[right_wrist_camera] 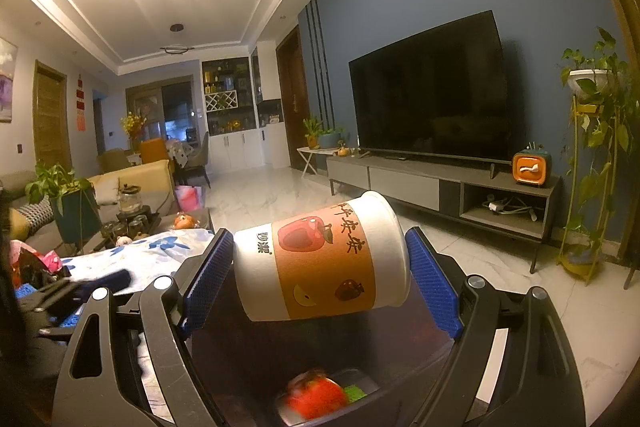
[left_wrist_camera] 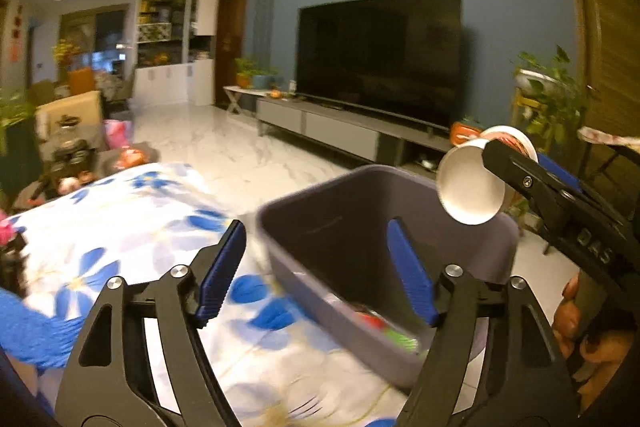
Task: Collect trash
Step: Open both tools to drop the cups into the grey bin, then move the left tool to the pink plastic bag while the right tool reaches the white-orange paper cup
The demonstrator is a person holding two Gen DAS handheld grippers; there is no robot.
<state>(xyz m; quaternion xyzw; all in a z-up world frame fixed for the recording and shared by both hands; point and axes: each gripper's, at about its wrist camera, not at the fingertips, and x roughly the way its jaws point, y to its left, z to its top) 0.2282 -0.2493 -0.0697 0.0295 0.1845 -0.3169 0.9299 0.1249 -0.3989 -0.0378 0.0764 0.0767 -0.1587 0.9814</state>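
Blue-padded jaws of our left gripper (left_wrist_camera: 316,271) fill the foreground, standing wide with nothing between them, poised over the near rim of the grey bin (left_wrist_camera: 496,247). Bin sits at the edge of the bench, which carries a blue-flowered cloth (left_wrist_camera: 132,227).

Right gripper (right_wrist_camera: 320,263): jaws spread wide yet clamped on a paper cup (right_wrist_camera: 320,259), held sideways, base against one pad and mouth rim against the other. Cup hangs above the bin's opening, not yet inside.

Contents of bin: a red item (right_wrist_camera: 316,399) and a green scrap (right_wrist_camera: 356,391) lie on the bottom, both blurred; we cannot identify them further.

Progress, our judgement: some trash already collected; the cup is the piece in hand and only needs releasing. On the bench's far end we see a crumpled pink wrapper (right_wrist_camera: 36,257), possibly still to collect; other items there are too small to call.
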